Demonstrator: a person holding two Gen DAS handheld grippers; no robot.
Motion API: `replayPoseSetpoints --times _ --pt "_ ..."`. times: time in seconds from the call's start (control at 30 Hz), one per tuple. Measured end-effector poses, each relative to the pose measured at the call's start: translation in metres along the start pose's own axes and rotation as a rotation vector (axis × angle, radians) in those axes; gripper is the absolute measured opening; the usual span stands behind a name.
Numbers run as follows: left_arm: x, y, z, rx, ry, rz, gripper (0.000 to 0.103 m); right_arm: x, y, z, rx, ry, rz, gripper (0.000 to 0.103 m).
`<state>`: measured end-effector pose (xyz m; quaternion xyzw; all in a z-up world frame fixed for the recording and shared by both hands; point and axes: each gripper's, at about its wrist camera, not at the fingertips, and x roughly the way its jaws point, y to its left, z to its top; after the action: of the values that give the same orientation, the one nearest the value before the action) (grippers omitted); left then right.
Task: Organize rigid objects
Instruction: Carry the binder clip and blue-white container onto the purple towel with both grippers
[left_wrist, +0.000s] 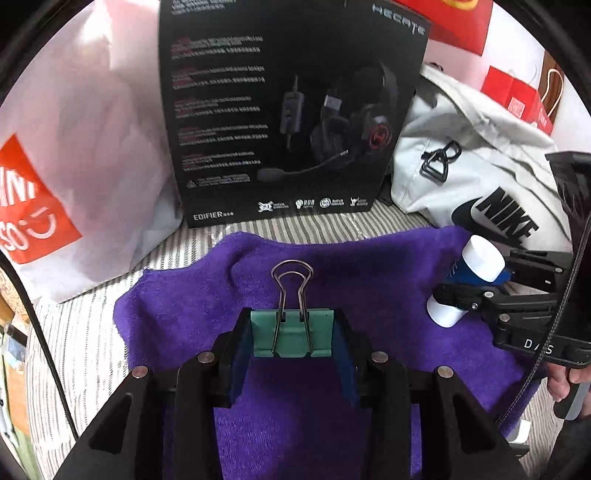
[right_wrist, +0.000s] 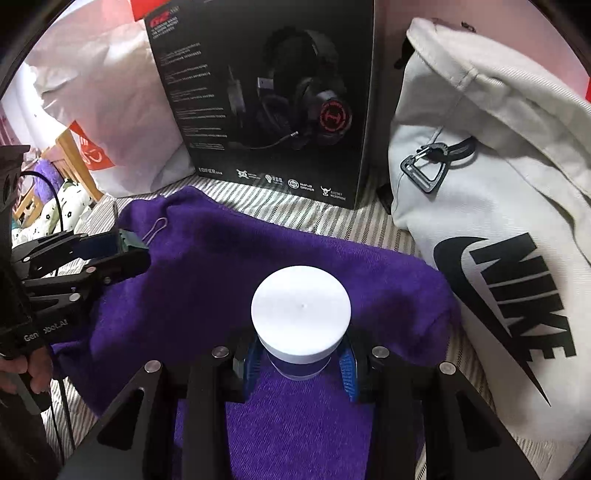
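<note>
The left tongs (left_wrist: 292, 338) are clenched on a green binder clip (left_wrist: 291, 334), its wire handles pointing away toward the box. The right tongs (right_wrist: 301, 356) are clenched on a blue bottle (right_wrist: 301, 321) with a white cap, held over the right part of a purple towel (left_wrist: 369, 273). The towel lies on a striped bed (left_wrist: 74, 332). Along the bed's far edge stand a black headset box (left_wrist: 288, 110), a white shopping bag (left_wrist: 85, 147) toward the left corner, and a grey Nike bag (right_wrist: 498, 221) toward the right corner.
</note>
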<state>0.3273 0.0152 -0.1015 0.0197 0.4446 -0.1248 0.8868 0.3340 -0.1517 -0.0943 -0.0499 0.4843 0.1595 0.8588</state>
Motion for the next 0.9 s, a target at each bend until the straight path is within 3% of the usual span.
replayPoseSetpoints --times 0.33,0.9 --pt "0.027 -0.004 -0.007 0.008 0.06 0.019 0.039 0.011 0.002 0.004 -0.024 0.048 -0.018 0.036" --pt "0.046 -0.009 -0.006 0.02 0.09 0.054 0.039 0.01 0.017 0.002 -0.083 0.062 -0.053 0.036"
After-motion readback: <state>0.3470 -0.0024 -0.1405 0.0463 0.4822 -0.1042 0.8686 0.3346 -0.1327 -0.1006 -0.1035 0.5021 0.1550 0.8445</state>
